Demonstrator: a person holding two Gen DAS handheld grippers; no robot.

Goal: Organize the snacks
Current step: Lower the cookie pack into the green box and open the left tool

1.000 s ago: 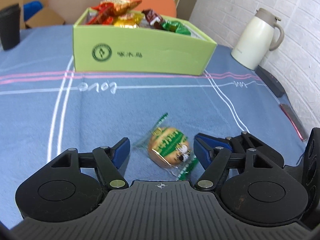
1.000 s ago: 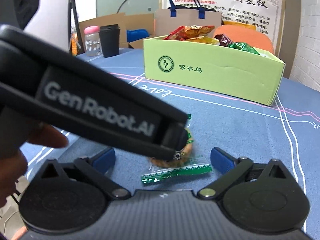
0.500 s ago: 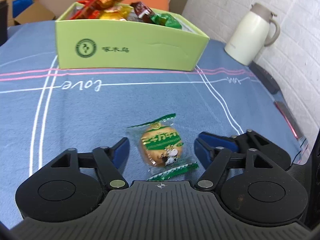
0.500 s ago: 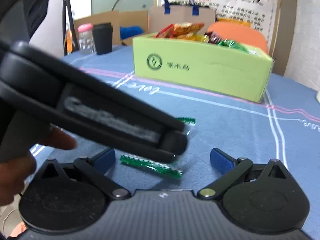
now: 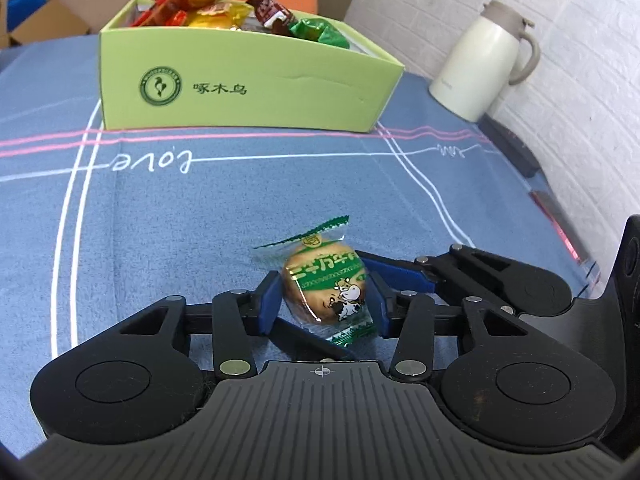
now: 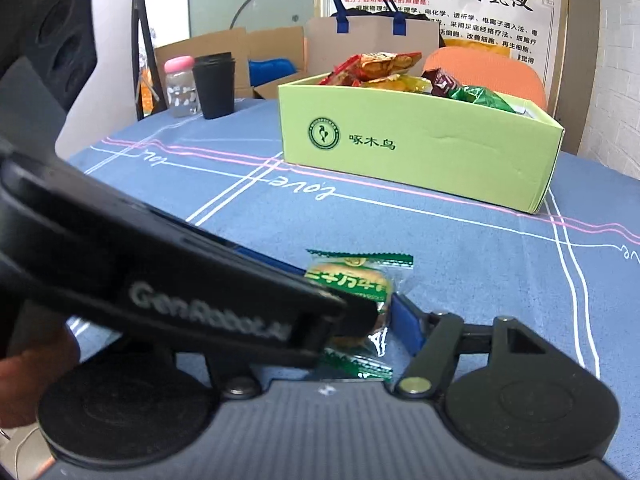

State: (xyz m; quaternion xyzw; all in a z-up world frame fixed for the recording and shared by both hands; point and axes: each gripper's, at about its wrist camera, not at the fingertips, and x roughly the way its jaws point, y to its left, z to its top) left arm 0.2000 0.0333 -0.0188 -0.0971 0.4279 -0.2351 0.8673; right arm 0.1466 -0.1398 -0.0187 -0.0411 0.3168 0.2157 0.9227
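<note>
Left wrist: left gripper [image 5: 324, 304] jaws closing, blue pads pressing both sides of the wrapped cake [image 5: 326, 290], low over the blue tablecloth [image 5: 200, 220]. Green snack box [image 5: 248, 92] well beyond; white jug [image 5: 480, 60] far right.

Right wrist: right gripper [image 6: 360, 332] jaws closing around the same cake [image 6: 352, 280]; right pad beside it, contact unclear, left pad hidden behind the left gripper's body.
</note>
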